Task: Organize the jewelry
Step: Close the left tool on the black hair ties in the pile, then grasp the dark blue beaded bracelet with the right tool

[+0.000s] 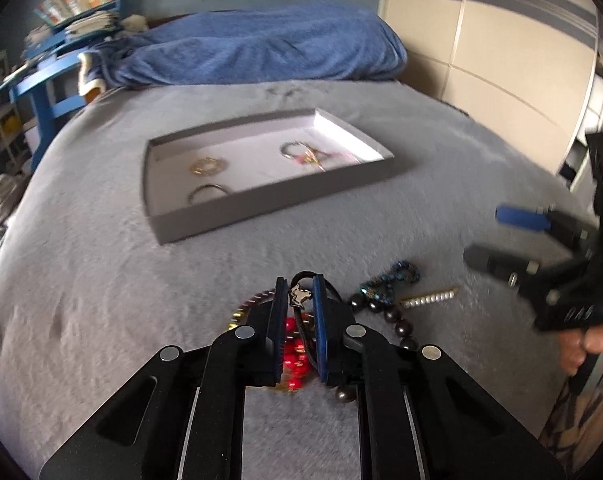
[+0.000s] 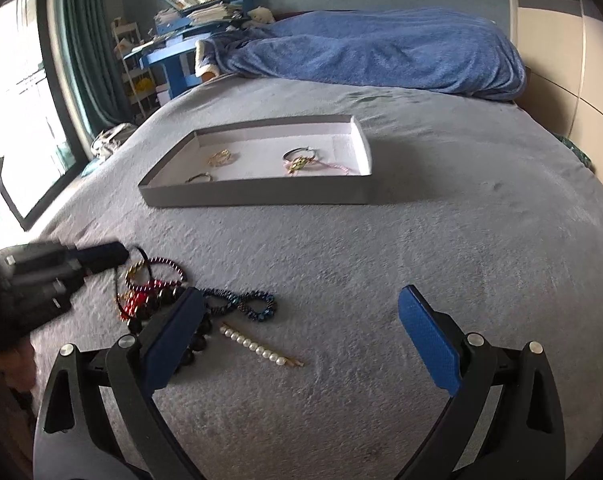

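A grey tray (image 1: 269,210) (image 2: 261,196) with a white floor lies on the grey bed and holds a gold piece (image 1: 208,166), a dark ring (image 1: 205,193) and a silver hoop with a pink-gold piece (image 1: 307,154). My left gripper (image 1: 300,285) is shut on a black cord with a silver charm (image 1: 299,295), above a pile with red beads (image 1: 295,354) and black beads (image 1: 397,326). A blue beaded bracelet (image 2: 241,302) and a pearl hair pin (image 2: 259,346) lie beside the pile. My right gripper (image 2: 301,304) is open and empty, right of the pile.
A blue blanket (image 2: 381,48) lies at the bed's far end. A blue shelf with books (image 2: 197,4) stands at the back left, a window (image 2: 17,92) on the left and wardrobe doors (image 1: 493,52) on the right.
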